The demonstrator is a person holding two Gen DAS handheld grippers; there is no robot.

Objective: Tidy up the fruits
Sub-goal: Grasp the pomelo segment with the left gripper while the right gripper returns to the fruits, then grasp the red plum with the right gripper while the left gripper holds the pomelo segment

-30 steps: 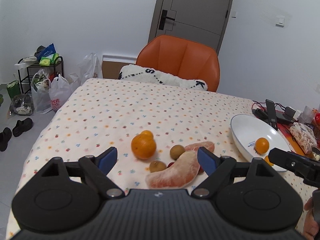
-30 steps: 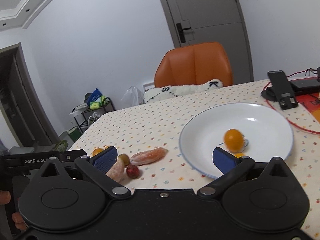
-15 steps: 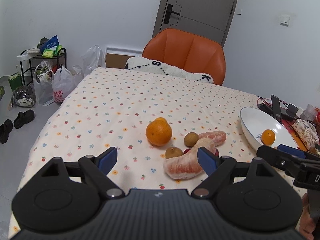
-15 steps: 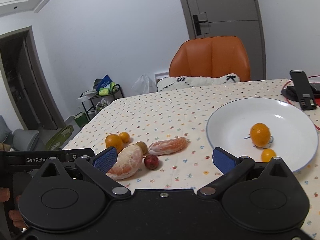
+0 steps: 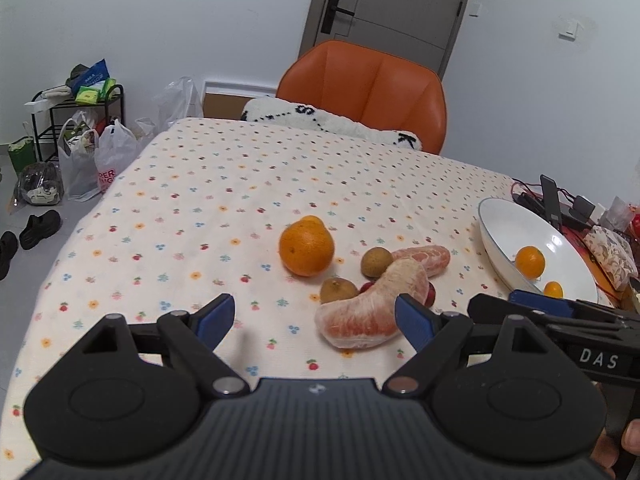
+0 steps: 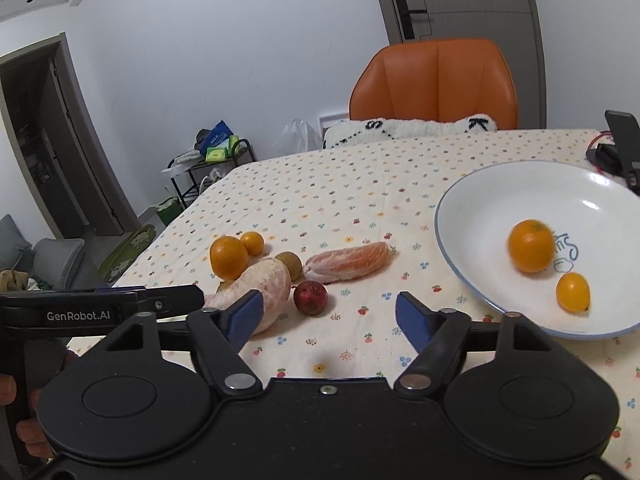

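White plate (image 6: 460,216) nears the table edge; both tongs (image 5: 316,316) (image 6: 328,312) gape wide, empty.

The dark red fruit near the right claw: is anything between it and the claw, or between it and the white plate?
Nothing visible blocks either way. The dark red fruit lies just ahead of the open right claw, and only bare tablecloth separates it from the white plate. The pomelo segment lies beside it, left.
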